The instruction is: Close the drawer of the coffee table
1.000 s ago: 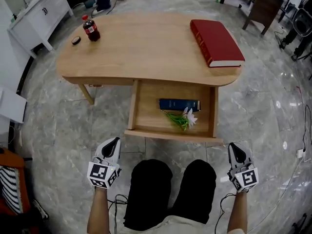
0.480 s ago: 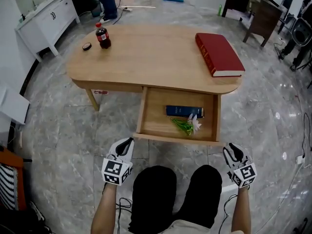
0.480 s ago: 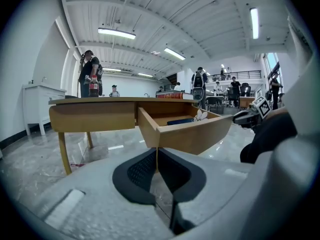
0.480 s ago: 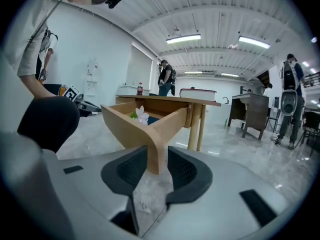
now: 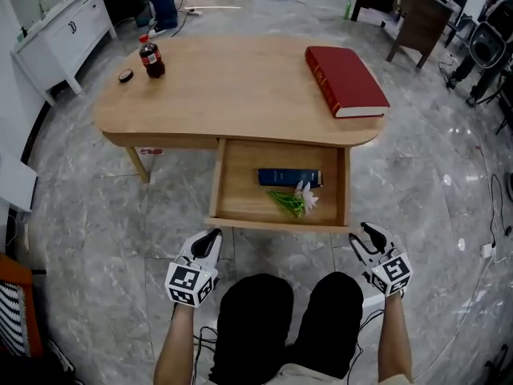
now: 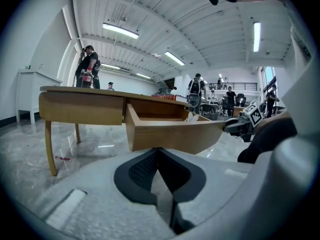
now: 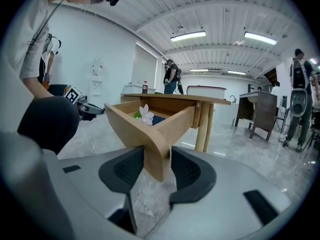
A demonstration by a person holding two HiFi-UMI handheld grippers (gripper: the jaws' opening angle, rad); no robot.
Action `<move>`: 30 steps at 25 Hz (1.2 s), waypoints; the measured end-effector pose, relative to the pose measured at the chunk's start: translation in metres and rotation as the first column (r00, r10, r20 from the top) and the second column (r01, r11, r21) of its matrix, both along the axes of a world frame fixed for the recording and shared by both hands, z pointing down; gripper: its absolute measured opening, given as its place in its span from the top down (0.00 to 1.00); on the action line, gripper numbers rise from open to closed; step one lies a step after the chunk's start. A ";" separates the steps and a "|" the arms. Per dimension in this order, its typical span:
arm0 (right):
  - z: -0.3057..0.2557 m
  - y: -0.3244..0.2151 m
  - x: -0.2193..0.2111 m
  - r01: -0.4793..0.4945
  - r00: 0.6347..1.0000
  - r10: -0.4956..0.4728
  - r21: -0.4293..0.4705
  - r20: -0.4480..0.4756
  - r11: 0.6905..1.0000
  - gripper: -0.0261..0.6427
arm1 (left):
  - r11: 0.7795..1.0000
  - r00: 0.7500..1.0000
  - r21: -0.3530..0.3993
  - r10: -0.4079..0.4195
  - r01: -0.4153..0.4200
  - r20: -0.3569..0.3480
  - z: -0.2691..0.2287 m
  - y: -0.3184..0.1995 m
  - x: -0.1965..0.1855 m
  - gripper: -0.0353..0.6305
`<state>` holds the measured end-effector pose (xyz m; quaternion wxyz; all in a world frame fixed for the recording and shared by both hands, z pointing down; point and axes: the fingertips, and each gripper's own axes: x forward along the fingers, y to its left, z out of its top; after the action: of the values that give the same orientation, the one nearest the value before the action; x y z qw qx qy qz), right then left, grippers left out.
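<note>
Right tool (image 7: 153,158) opens, drawer corner (image 7: 156,134) between jaws, above marble floor (image 5: 96,207).

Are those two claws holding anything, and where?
Nothing is held. The left gripper is shut and empty. The right gripper has its fingers opening around the front corner of the drawer, not clamping it.

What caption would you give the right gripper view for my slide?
Right gripper, jaws opening, with the front corner of the open drawer between them and a white flower inside.
</note>
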<state>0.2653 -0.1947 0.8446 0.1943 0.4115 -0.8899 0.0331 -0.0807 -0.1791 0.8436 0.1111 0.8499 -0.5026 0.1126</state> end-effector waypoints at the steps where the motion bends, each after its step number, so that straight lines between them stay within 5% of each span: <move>1: 0.000 0.000 -0.001 0.015 1.000 -0.015 -0.002 -0.011 1.000 0.69 | 1.000 1.000 -0.003 -0.003 0.003 0.001 0.001 -0.001 0.002 0.93; 12: -0.002 0.003 -0.001 0.079 0.997 -0.080 -0.041 -0.014 0.996 0.73 | 1.000 0.999 -0.009 -0.028 0.028 0.033 -0.006 -0.008 0.006 0.93; 22: -0.040 -0.006 -0.005 0.090 0.988 -0.091 0.012 0.125 0.996 0.73 | 0.998 0.999 0.052 -0.048 0.048 0.009 -0.044 -0.023 0.001 0.93; 30: -0.049 -0.025 -0.005 0.079 0.988 -0.081 0.021 0.130 0.997 0.73 | 0.998 0.998 0.039 -0.049 0.048 0.026 -0.052 -0.040 0.000 0.93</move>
<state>0.2600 -0.2202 0.7960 0.1333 0.3740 -0.9167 0.0450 -0.0802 -0.2190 0.7913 0.0906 0.8378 -0.5267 0.1119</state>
